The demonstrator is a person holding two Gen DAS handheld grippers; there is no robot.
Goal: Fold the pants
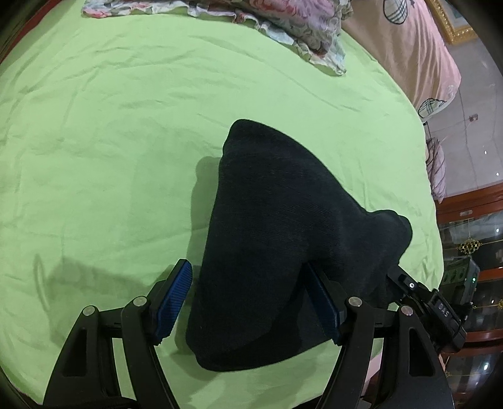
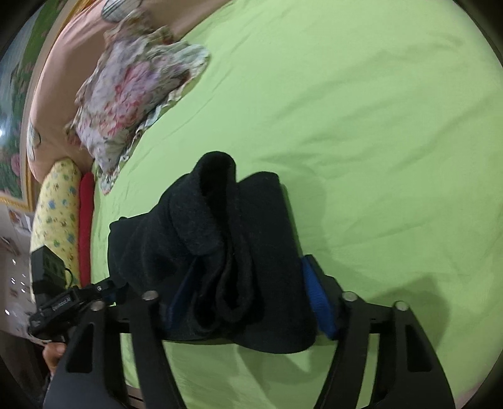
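Black pants [image 1: 276, 204] lie folded into a thick bundle on the green bedsheet [image 1: 110, 126]. My left gripper [image 1: 250, 299] straddles the bundle's near end, open. Its right pad touches the cloth, while its left pad stands a little apart from it. In the right wrist view the pants [image 2: 220, 220] show rolled, layered edges. My right gripper [image 2: 246, 295] has the bundle filling the gap between its blue pads, both against the cloth; the left pad is partly hidden by fabric. Both grippers hold at the same end of the bundle, side by side.
A floral pillow [image 1: 283, 28] and a pink quilt [image 1: 408, 47] lie at the far side of the bed. A yellow patterned pillow [image 2: 59, 204] and a red cushion [image 2: 85, 220] sit at the bed's edge. A wooden cabinet [image 1: 471, 220] stands beside the bed.
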